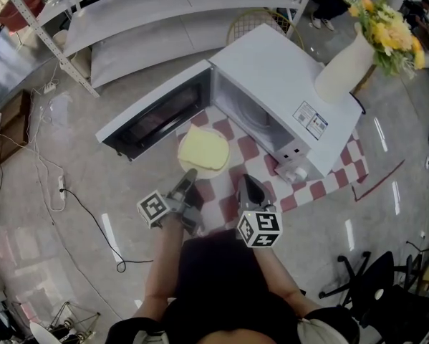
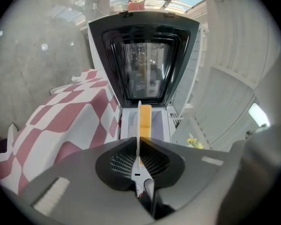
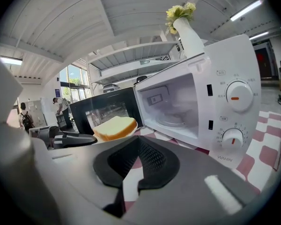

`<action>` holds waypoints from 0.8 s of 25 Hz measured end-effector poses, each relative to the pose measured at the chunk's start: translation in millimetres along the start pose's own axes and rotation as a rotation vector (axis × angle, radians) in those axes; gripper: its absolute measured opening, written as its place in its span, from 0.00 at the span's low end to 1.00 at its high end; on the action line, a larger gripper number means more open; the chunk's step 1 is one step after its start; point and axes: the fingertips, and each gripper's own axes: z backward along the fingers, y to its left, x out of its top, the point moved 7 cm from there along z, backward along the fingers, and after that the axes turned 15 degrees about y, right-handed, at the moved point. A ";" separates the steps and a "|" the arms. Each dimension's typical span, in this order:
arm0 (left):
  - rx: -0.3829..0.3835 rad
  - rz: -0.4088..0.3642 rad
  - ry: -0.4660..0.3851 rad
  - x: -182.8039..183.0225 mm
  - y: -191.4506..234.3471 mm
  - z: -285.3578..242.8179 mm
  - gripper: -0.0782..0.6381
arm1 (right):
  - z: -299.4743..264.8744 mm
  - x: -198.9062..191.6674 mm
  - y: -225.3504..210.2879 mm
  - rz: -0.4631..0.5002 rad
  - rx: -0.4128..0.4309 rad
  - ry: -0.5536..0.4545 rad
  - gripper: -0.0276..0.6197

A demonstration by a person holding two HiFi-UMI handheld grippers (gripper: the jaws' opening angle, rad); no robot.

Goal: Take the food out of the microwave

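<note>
Outside, spongy bread [image 1: 203, 149] on thin plate [image 2: 139, 121]

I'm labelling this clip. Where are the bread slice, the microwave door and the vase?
bread slice [image 1: 203, 149], head view, middle of its yellow top.
microwave door [image 1: 159, 113], head view, its dark window pane.
vase [image 1: 343, 67], head view, its white body.

Overhead, two apparently near-level microwave [image 1: 271, 70] views
</note>
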 end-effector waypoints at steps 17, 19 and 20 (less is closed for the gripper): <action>-0.010 0.016 -0.164 -2.5 -9.1 66.3 0.15 | -5.7 3.5 37.4 0.093 0.091 0.014 0.04; -0.013 0.019 -0.189 -3.9 -11.7 75.0 0.15 | -5.9 4.0 41.4 0.107 0.101 0.015 0.04; -0.013 0.019 -0.203 -4.6 -12.9 79.2 0.15 | -6.0 4.4 42.9 0.113 0.105 0.016 0.04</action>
